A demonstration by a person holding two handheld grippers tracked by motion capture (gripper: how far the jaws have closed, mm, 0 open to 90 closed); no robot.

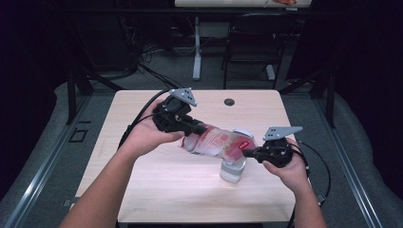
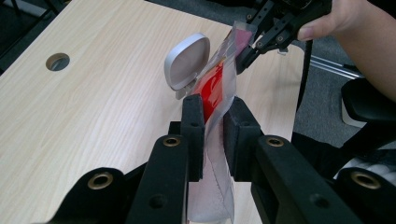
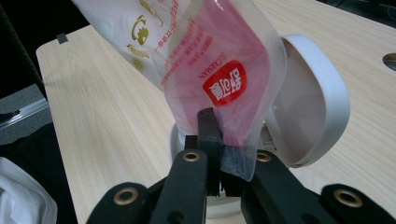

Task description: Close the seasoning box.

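Both grippers, left [image 1: 202, 129] and right [image 1: 248, 153], clamp opposite ends of a plastic pouch [image 1: 216, 141] above an open-lidded container [image 1: 233, 170]. This looks like the pouring step. Next, the pouch mouth likely needs tipping over the opening.

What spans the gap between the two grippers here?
A clear plastic pouch with red print stretches between them, the left gripper clamping one end and the right gripper the other, above an open-lidded container in the high view.

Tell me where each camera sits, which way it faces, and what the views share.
High view: above the person's side, looking forward and down at the table; forearms, both hands.
Left gripper view: on the left gripper, looking along the pouch; the other hand.
Right gripper view: on the right gripper, facing the container.
All share pouch and container.
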